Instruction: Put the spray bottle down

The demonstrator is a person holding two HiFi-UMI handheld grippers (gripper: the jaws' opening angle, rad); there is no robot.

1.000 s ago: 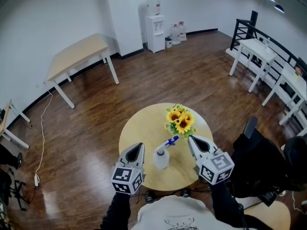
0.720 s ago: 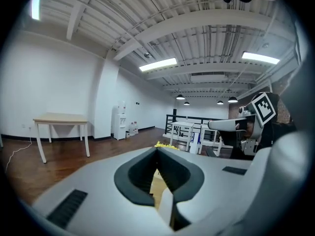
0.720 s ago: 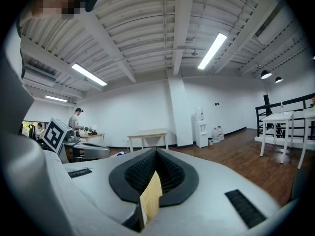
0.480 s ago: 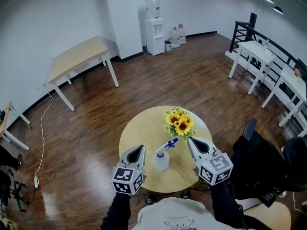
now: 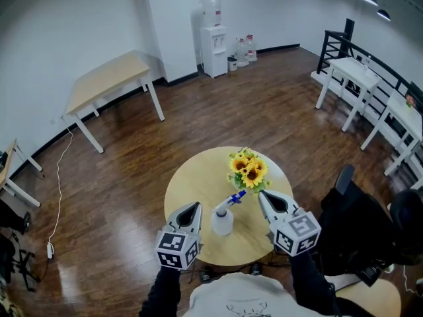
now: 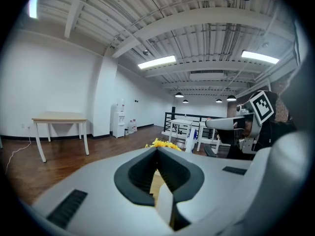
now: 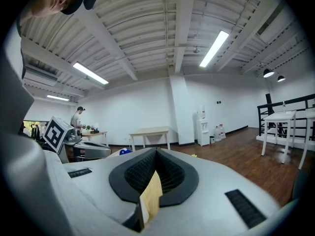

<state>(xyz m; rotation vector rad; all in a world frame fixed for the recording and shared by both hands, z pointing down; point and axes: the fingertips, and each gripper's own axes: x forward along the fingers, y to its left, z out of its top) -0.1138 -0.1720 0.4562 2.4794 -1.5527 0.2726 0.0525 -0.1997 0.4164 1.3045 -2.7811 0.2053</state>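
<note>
head view: round desk [image 5: 198, 183], pale wood, smooth top. spray bottle [image 5: 223, 218] stands upright on it near the near edge, milky translucent body, blue nozzle aimed far-right toward the sunflowers [image 5: 248, 167]. left gripper [image 5: 193, 208] just left of the bottle, right gripper [image 5: 263, 195] just right of it, neither touching it. both are grey moulded shells tapering to a point, each with a black-and-white marker cube at the back. dark sleeves cut off at the bottom edge. around: dark glossy plank floor, rectangular wood table [image 5: 109, 74] far left, water dispenser [image 5: 213, 35] at the far wall, white tables [image 5: 350, 71] and black railing [image 5: 337, 41] far right, dark chair [image 5: 350, 223] close on the right, partly cut off

left gripper view: fingers [image 6: 142, 168] clenched, black ribbed pads meet at the tip, nothing between, only a sliver of desk wood in the gap. grey shell blocks the lower half. sunflowers peek over the tip; a pale shape with a bit of blue to their right is probably the bottle, hard to split from the white tables behind. right gripper's cube at the right

right gripper view: fingers [image 7: 174, 173] clenched, empty. bottle mostly hidden, only a blue bit [image 7: 125, 151] over the shell. left gripper's cube at left, a person [image 7: 78, 116] far behind it, small and unclear
</note>
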